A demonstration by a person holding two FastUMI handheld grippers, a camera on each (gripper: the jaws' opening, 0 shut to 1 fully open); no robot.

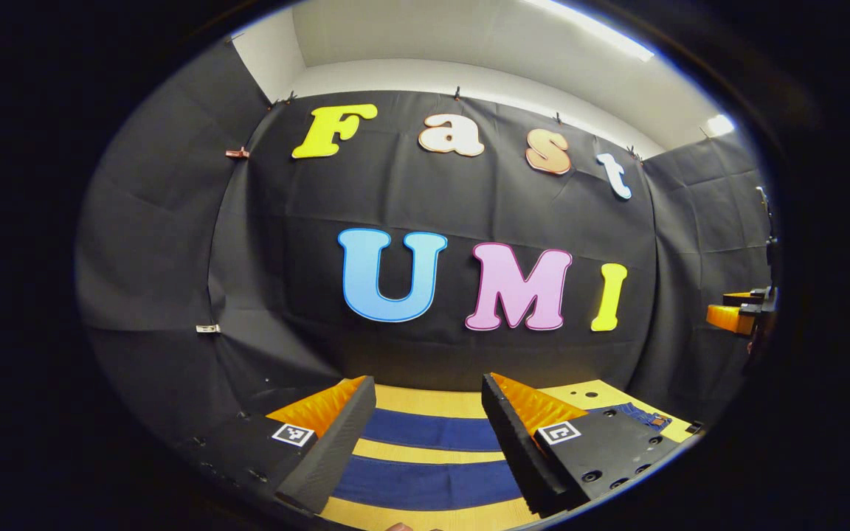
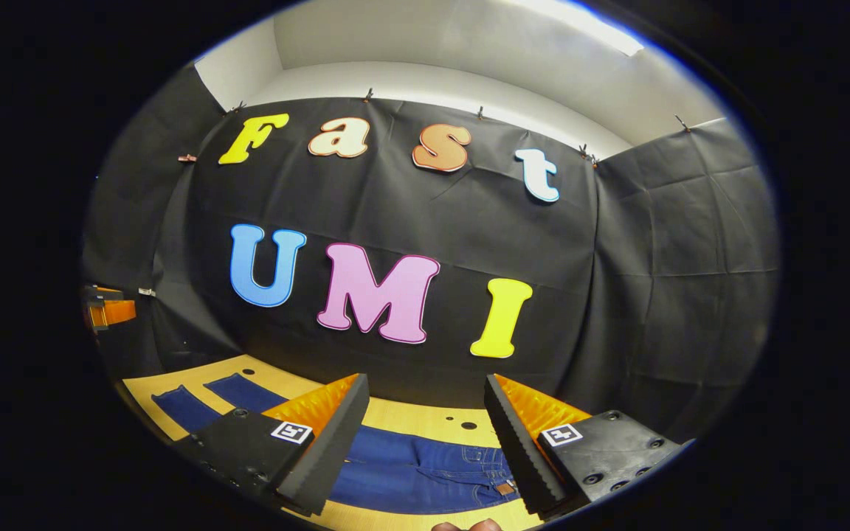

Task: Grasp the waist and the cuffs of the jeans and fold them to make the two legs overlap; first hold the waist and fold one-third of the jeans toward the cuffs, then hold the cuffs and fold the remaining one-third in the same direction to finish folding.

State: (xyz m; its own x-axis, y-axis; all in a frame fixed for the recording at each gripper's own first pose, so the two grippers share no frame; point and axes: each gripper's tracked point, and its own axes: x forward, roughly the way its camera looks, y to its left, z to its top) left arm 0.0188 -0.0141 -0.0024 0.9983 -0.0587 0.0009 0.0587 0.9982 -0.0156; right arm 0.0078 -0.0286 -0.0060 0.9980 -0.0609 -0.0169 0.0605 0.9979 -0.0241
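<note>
Blue jeans lie flat on the wooden table (image 1: 432, 451). In the left gripper view the two legs (image 1: 432, 431) run side by side as blue bands, apart from each other, below my left gripper (image 1: 427, 392). It hovers open above them with nothing between its fingers. The waist end (image 1: 643, 415) shows at the right. In the right gripper view the waist part of the jeans (image 2: 425, 468), with a brown patch (image 2: 502, 487), lies under my right gripper (image 2: 425, 392), which is open and empty. The legs (image 2: 204, 402) stretch off to the left.
The black cloth wall stands close behind the table's far edge. The table has small holes (image 2: 467, 425) near that edge. The right gripper (image 1: 738, 313) shows at the right edge of the left gripper view, and the left gripper (image 2: 106, 310) at the left edge of the right gripper view.
</note>
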